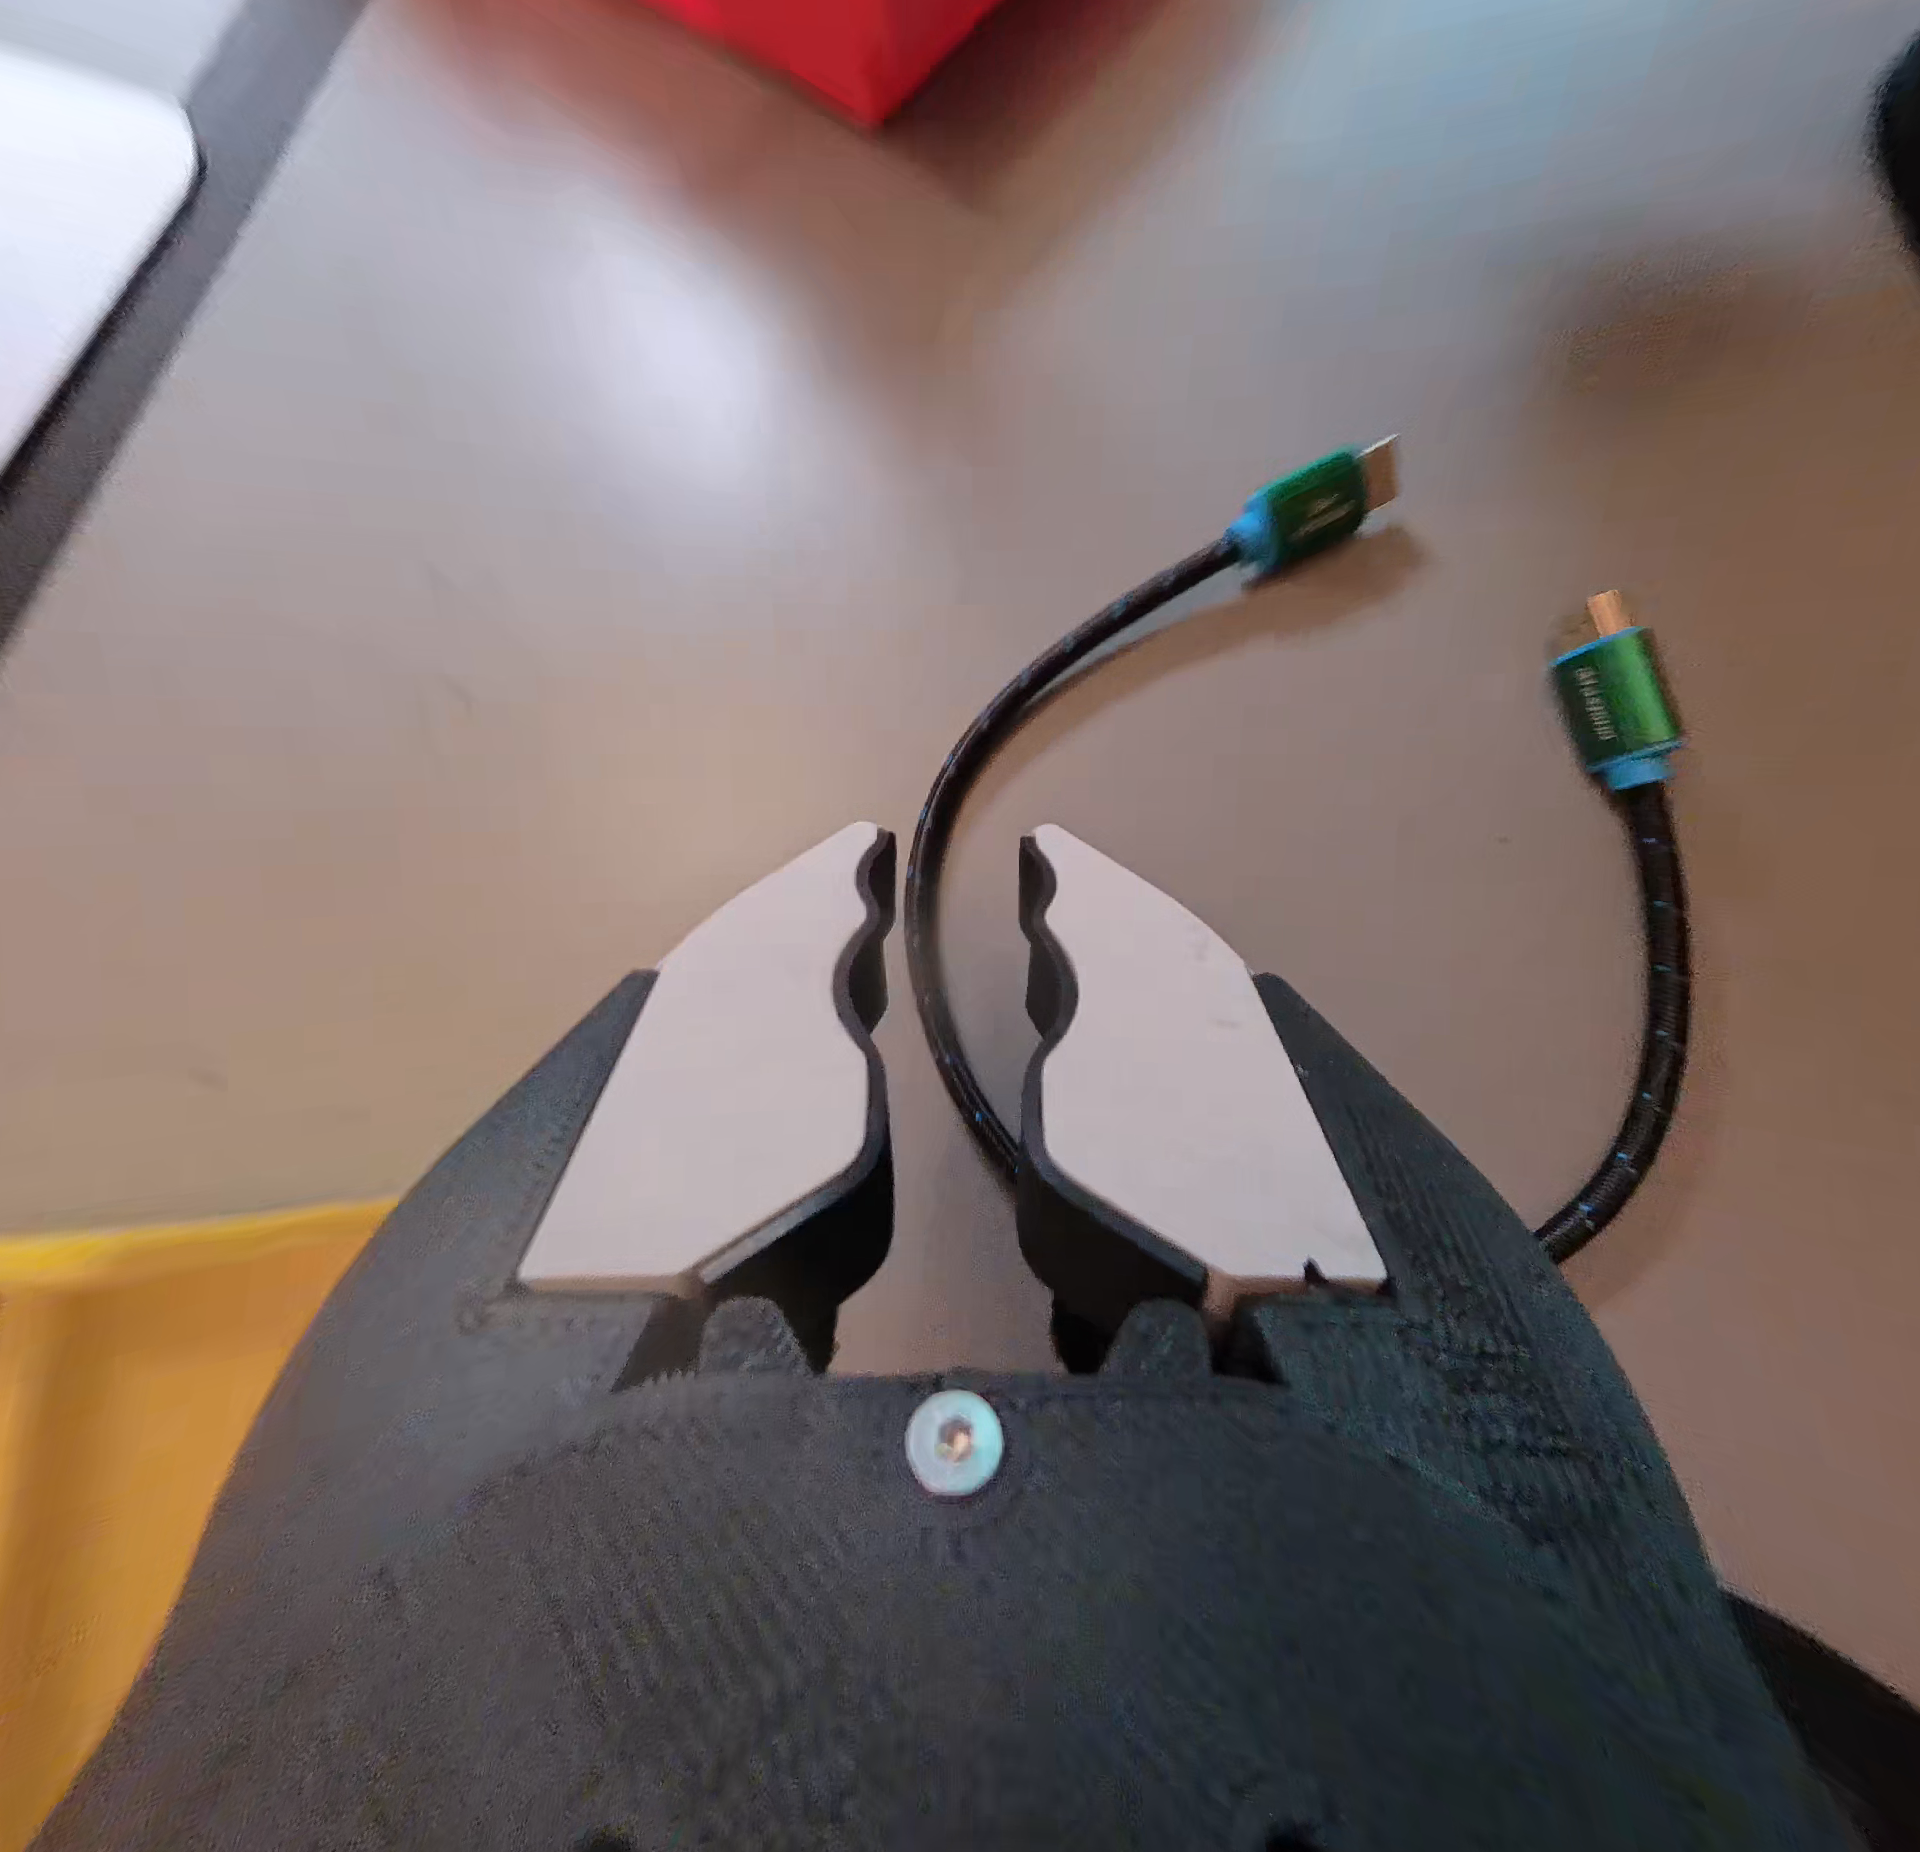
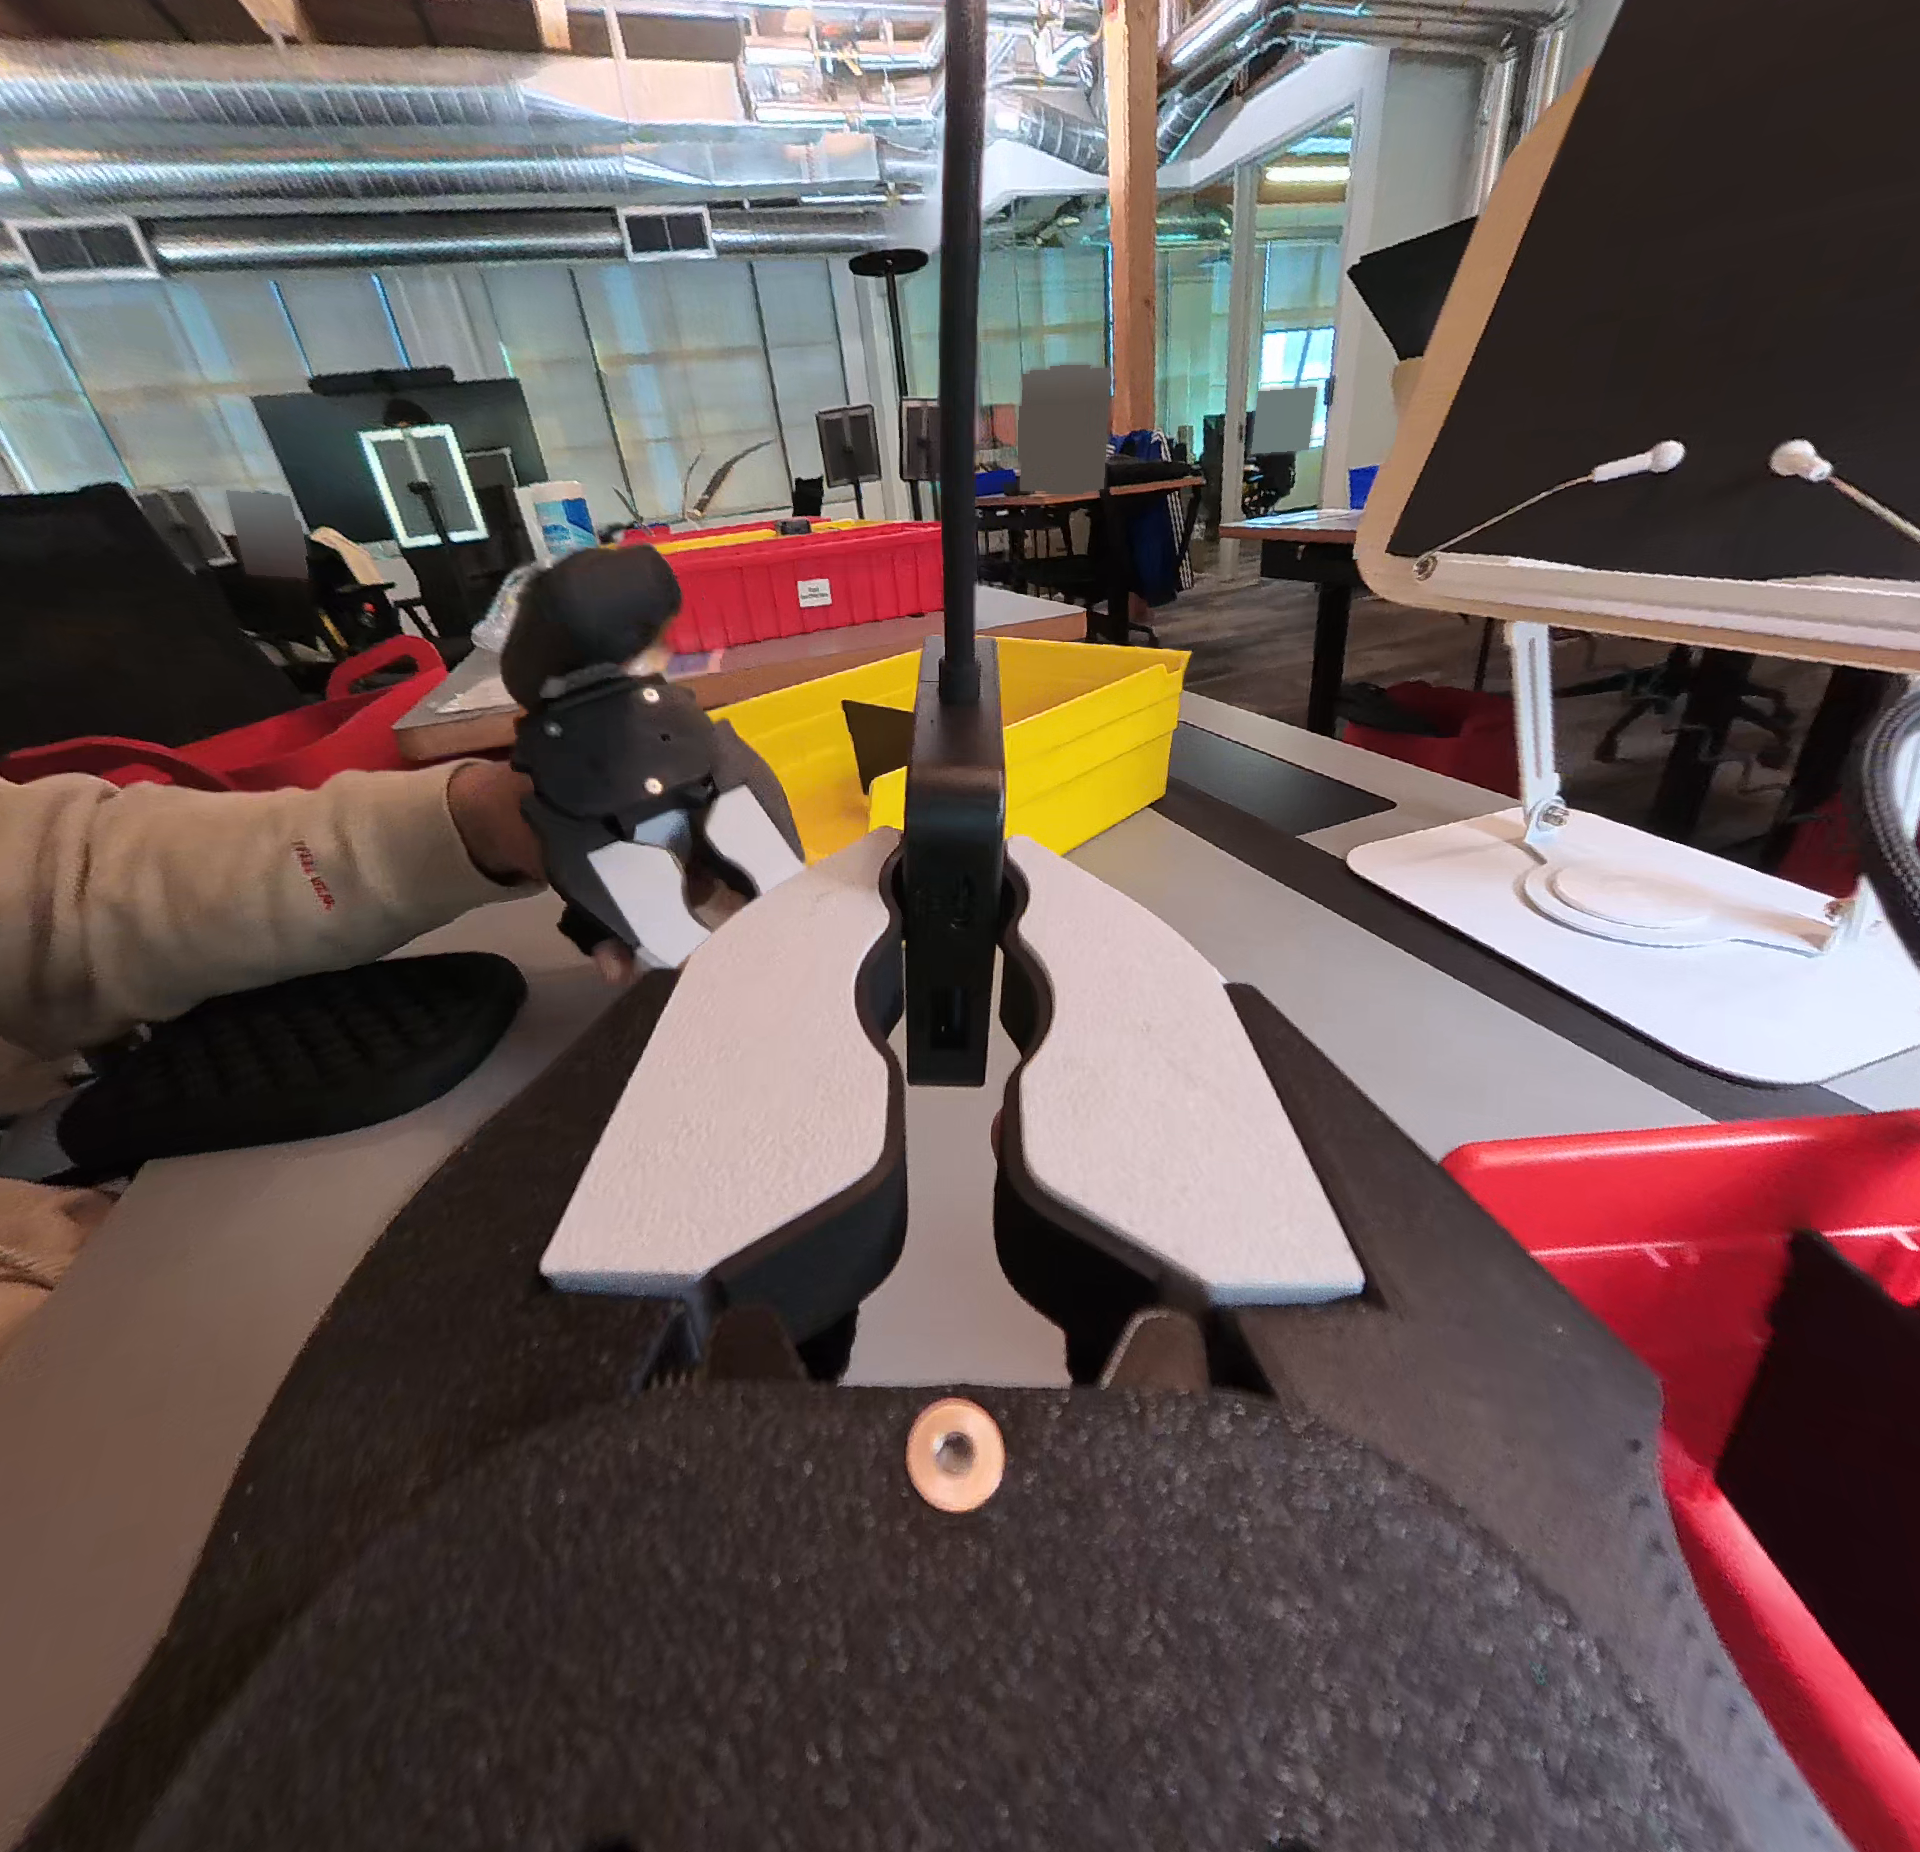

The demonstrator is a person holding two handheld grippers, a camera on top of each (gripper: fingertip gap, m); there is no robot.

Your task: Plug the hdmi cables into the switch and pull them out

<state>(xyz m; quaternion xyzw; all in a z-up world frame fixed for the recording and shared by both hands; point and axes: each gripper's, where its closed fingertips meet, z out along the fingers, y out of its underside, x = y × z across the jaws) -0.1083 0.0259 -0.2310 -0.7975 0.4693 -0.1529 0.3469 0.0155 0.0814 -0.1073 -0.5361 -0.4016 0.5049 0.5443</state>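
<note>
In the left wrist view, a short black braided HDMI cable (image 1: pixel 1049 659) lies on the brown table (image 1: pixel 520 555). Its two green plugs (image 1: pixel 1314 514) (image 1: pixel 1616 701) are free, ahead and to the right. My left gripper (image 1: pixel 956 841) is open and empty above the cable's bend, which shows between the fingers. In the right wrist view, my right gripper (image 2: pixel 953 857) is shut on the black switch box (image 2: pixel 951 929), held on edge above the table. A black cable (image 2: pixel 961 348) rises from its far end. The left gripper (image 2: pixel 691 877) also shows there, at the left in a person's hand.
A red box (image 1: pixel 831 5) stands at the far side and a yellow bin (image 1: pixel 156 1387) at the near left. In the right wrist view there are a yellow bin (image 2: pixel 1081 742) ahead, a red bin (image 2: pixel 1662 1231) at the near right, a white stand base (image 2: pixel 1621 898) and a black mesh pad (image 2: pixel 291 1054). One gripper's finger ends stand about 20 centimeters off the other's.
</note>
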